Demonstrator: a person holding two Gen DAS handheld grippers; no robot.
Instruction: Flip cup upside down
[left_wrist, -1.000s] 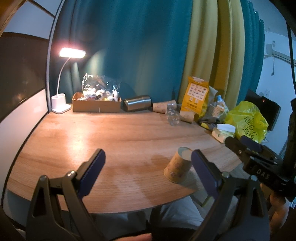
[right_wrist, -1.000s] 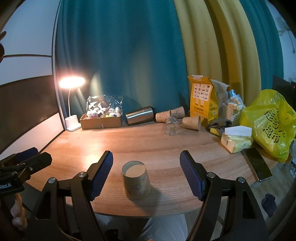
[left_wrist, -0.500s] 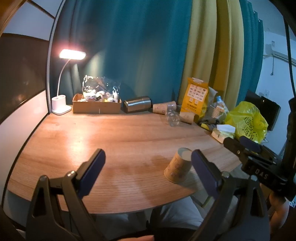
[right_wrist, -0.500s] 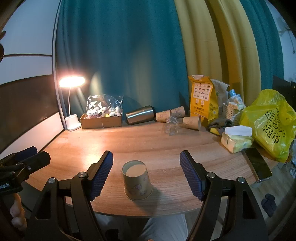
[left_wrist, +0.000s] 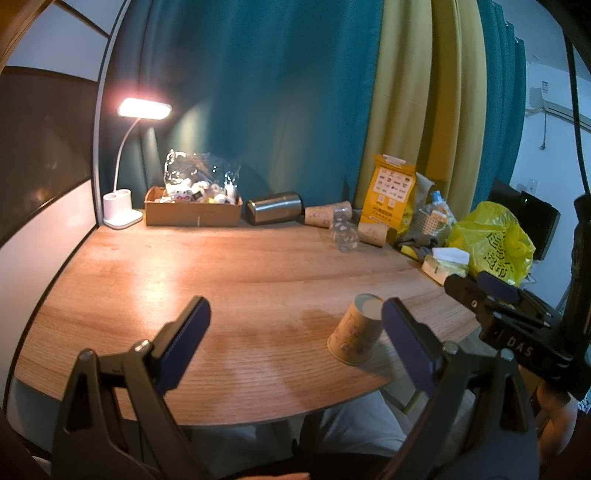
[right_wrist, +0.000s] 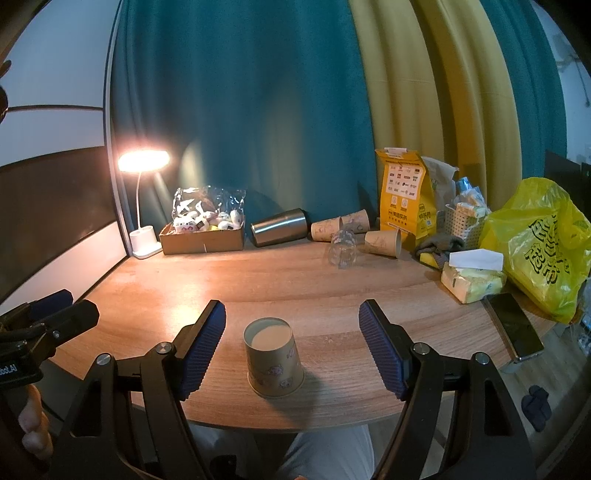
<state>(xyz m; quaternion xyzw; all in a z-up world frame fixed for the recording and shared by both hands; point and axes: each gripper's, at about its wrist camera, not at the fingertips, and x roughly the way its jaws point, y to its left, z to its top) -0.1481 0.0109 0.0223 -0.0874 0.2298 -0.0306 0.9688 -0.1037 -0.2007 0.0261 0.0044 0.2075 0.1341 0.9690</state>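
The wooden table is being lit warm by the desk lamp at the back. Both the left gripper and right gripper are being held spread wide, nothing gripped. The paper cup is being left mouth-down near the front edge, between the right gripper's fingers but untouched.

Round wooden table, warm grain, set against a wall hung with teal curtain and a yellow curtain beside it. 1 white desk lamp lit at the table's back left corner, casting an orange pool. White-and-dark panelled wall to the left.
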